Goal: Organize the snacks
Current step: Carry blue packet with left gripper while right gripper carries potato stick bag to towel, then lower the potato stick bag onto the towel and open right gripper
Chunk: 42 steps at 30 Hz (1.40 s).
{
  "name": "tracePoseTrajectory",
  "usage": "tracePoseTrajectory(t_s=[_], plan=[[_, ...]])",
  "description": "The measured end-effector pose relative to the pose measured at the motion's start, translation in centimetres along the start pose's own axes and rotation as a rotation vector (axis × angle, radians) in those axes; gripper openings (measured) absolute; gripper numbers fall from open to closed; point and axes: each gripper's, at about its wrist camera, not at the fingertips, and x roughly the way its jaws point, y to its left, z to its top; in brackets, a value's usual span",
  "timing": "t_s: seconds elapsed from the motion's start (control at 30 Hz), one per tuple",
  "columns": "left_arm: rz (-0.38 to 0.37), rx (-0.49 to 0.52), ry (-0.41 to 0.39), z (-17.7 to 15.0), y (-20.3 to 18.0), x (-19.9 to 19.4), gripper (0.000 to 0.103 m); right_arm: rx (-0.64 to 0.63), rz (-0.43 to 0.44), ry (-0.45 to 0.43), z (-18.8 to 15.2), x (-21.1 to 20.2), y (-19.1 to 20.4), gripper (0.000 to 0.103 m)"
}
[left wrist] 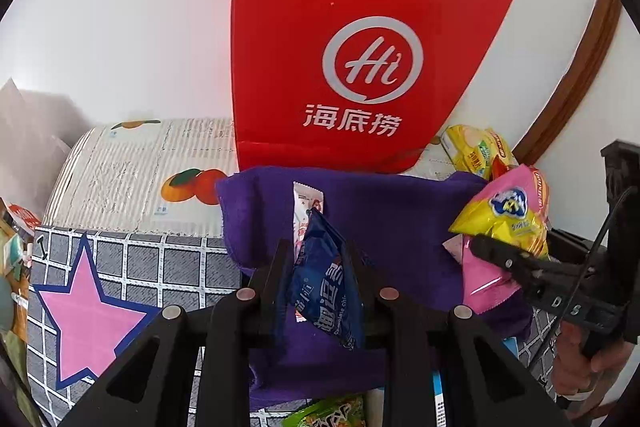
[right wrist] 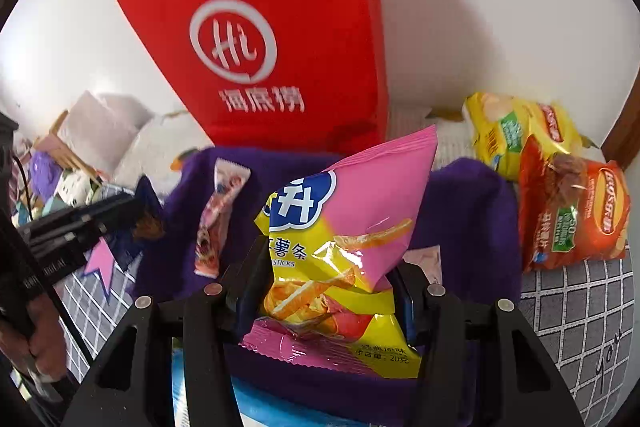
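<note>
Pinched low between the right gripper (right wrist: 320, 291) jaws, the pink-and-yellow chip bag (right wrist: 344, 227) fills the near view, held above the purple cloth (right wrist: 460, 203) and in front of the red paper bag (right wrist: 260, 27). It is judged light, air-puffed and slick-skinned, with brittle sticks inside; a hard squeeze on the belly would crush them, so the crimped seam is reckoned the safer place to be taken. At present the belly just above the bottom seam is being gripped, and the foil is visibly creased there.

Largest of the surroundings, the red paper bag is seen standing upright against the white wall, its mouth out of view. In front of it the purple cloth is spread over the checked bedsheet (left wrist: 132, 259). To the right of the red bag, a yellow chip packet (right wrist: 516, 131) and an orange chip packet (right wrist: 572, 207) are lying side by side.

Smaller now: the blue chocolate packet (left wrist: 324, 291) is clamped tight by the left gripper (left wrist: 320, 259), held above the cloth. It is judged thin, flat and light, less fragile than the chips. Just behind it, a slim white-and-pink sachet (left wrist: 306, 203) is lying on the cloth.

If the red bag is the destination, its tall wall would have to be cleared, and the two grippers, close together, could be crowded.
</note>
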Motion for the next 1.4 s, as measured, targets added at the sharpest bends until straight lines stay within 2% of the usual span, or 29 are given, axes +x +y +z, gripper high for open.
tracePoseTrajectory(t_s=[0.33,0.4,0.67,0.83,0.9,0.93,1.07,1.2,1.33,1.4], plan=[[0.003,-0.009,0.014,0.0,0.3,0.7,0.023,-0.074,-0.009,0.127,-1.2,3.3,0.5,0.054],[-0.004,-0.005,0.019,-0.1,0.1,0.7,0.023,-0.081,-0.006,0.131,-1.3,3.6,0.8,0.054],[-0.01,-0.003,0.028,-0.1,-0.1,0.7,0.023,-0.1,0.058,0.189,-1.9,5.4,2.5,0.055],[-0.014,-0.008,0.038,0.0,0.1,1.0,0.023,-0.093,0.056,0.24,-2.2,6.7,2.3,0.055],[-0.022,-0.013,0.049,0.0,0.1,1.3,0.023,-0.101,0.053,0.265,-2.3,7.1,2.4,0.065],[-0.025,-0.016,0.054,-0.1,0.1,1.4,0.023,-0.102,0.051,0.269,-2.4,7.2,2.5,0.066],[-0.024,-0.019,0.074,-0.3,0.1,2.1,0.023,-0.11,0.056,0.228,-2.2,6.1,2.6,0.073],[-0.018,-0.013,0.095,-0.5,-0.1,2.7,0.023,-0.12,0.02,0.167,-1.7,3.9,2.3,0.073],[-0.059,-0.006,0.151,-0.9,-0.6,3.6,0.023,-0.087,0.014,0.094,-0.9,1.4,1.3,0.073],[-0.019,0.009,0.155,-1.1,-0.9,4.0,0.023,-0.066,0.019,0.074,-0.6,0.6,0.8,0.073]])
